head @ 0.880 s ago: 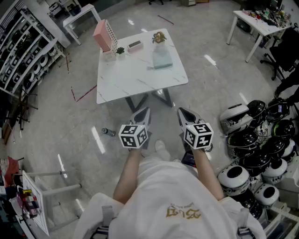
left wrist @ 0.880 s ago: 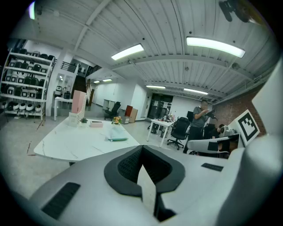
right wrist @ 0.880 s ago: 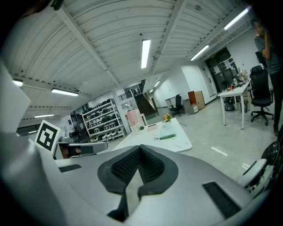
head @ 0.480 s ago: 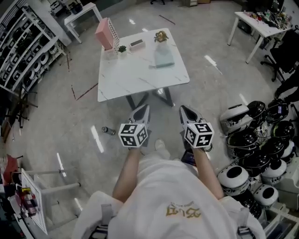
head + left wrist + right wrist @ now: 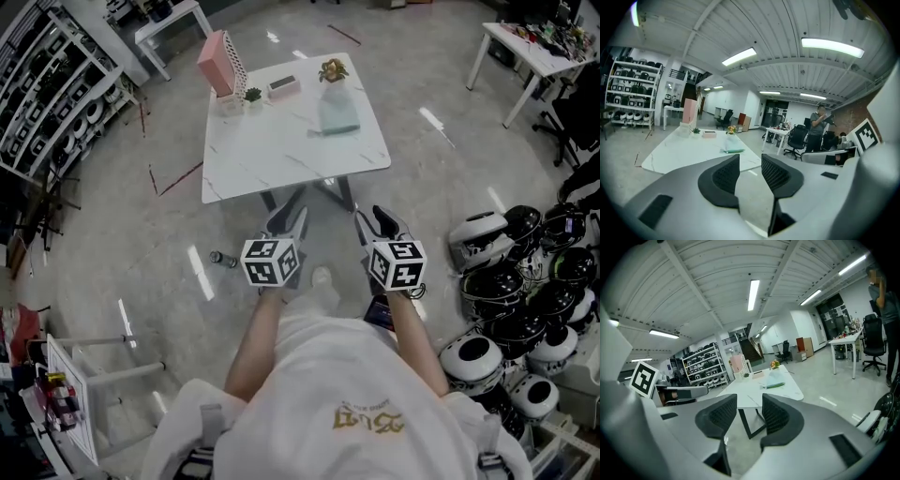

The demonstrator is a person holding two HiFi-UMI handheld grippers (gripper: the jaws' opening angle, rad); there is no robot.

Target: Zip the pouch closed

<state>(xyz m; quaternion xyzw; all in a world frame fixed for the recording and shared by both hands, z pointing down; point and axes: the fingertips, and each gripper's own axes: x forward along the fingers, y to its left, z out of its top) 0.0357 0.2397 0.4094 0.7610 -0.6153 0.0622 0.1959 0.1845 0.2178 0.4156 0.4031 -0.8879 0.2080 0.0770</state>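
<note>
A pale green pouch [image 5: 338,115] lies flat on the right half of the white marble table [image 5: 272,155], also seen far off as the pouch [image 5: 733,150] and the pouch [image 5: 775,385]. My left gripper [image 5: 286,217] and right gripper [image 5: 382,223] hover side by side over the floor, short of the table's near edge. Both stand open with nothing between the jaws, as the left gripper [image 5: 750,171] and right gripper [image 5: 749,413] show in their own views.
On the table's far side stand a pink box [image 5: 217,62], a small green plant [image 5: 252,95], a small tray [image 5: 284,86] and a flower pot [image 5: 332,70]. Several helmets [image 5: 511,291] are piled on the floor at right. Shelving [image 5: 42,94] lines the left; a can [image 5: 221,258] lies on the floor.
The table has drawn a little nearer in the head view, and both grippers have shifted slightly forward towards it. Both stay open.
</note>
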